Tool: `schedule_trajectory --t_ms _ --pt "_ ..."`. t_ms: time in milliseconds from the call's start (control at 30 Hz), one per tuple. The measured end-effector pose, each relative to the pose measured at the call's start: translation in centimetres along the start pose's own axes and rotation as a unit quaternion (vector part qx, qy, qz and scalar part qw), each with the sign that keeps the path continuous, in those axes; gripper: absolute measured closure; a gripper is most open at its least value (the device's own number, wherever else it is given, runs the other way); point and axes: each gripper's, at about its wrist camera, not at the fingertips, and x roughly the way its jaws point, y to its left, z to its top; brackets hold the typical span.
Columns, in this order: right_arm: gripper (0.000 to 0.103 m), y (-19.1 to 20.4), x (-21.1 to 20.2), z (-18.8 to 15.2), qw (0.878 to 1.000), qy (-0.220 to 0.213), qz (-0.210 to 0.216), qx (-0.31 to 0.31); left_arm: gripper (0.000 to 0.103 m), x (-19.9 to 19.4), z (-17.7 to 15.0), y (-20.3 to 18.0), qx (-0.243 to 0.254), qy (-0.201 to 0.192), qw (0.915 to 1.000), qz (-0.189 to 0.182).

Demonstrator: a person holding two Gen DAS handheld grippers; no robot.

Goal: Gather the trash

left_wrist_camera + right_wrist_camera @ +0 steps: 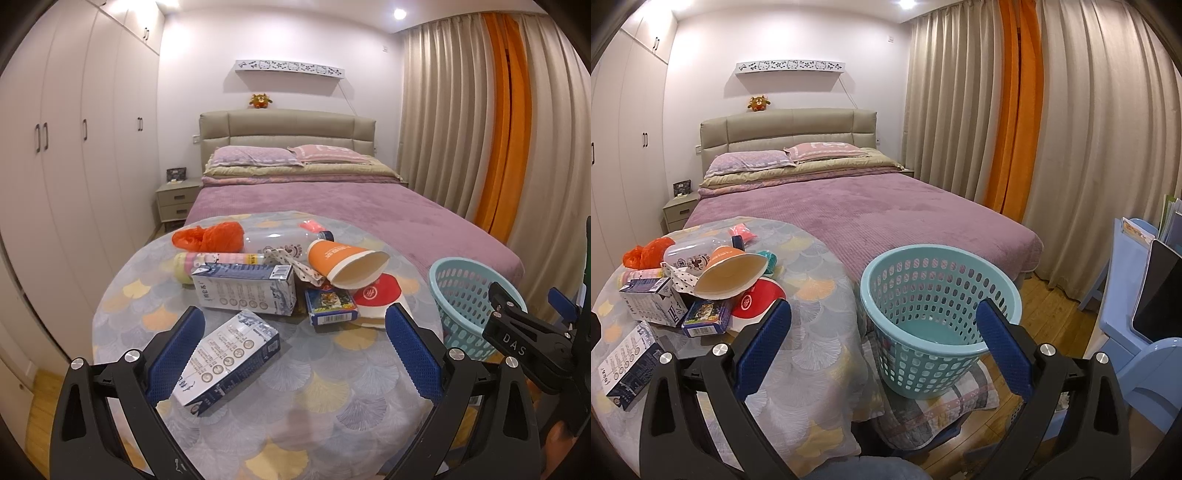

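Observation:
Trash lies piled on a round table (332, 398) with a fan-patterned cloth. Nearest is a blue-and-white carton (229, 360), lying just inside my open left gripper (295, 332) by its left finger. Behind it are a second carton (245, 291), a small blue box (330, 306), an orange paper cup (343, 264) on its side, a red-and-white lid (376, 293), a clear bottle (280, 242) and an orange plastic bag (208, 238). A teal basket (938, 314), nothing in it, stands right of the table. My open right gripper (884, 325) hovers in front of it, holding nothing.
A bed with a purple cover (871, 206) lies behind the table. White wardrobes (66, 147) line the left wall and curtains (1052, 110) hang on the right. The basket rests on a quilted stool (923, 410). A blue chair (1137, 325) stands far right on the wooden floor.

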Motion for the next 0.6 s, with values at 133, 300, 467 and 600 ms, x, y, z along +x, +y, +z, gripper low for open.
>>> schedule_trajectory --t_ms 133,300,467,600 --pt "0.008 0.04 0.03 -0.07 1.000 0.001 0.000 0.000 0.008 0.00 0.01 -0.01 0.000 0.000 1.0000 0.001" --pt "0.008 0.31 0.01 -0.04 1.000 0.002 0.002 -0.001 0.008 0.09 -0.09 0.09 -0.001 0.000 1.0000 0.000" --pt "0.008 0.46 0.11 -0.26 1.000 0.004 0.004 -0.002 0.008 0.16 -0.14 0.16 -0.001 0.001 1.0000 0.000" --pt "0.008 0.41 0.17 -0.39 1.000 0.006 0.005 -0.003 0.008 0.22 -0.17 0.13 -0.001 0.001 1.0000 0.000"
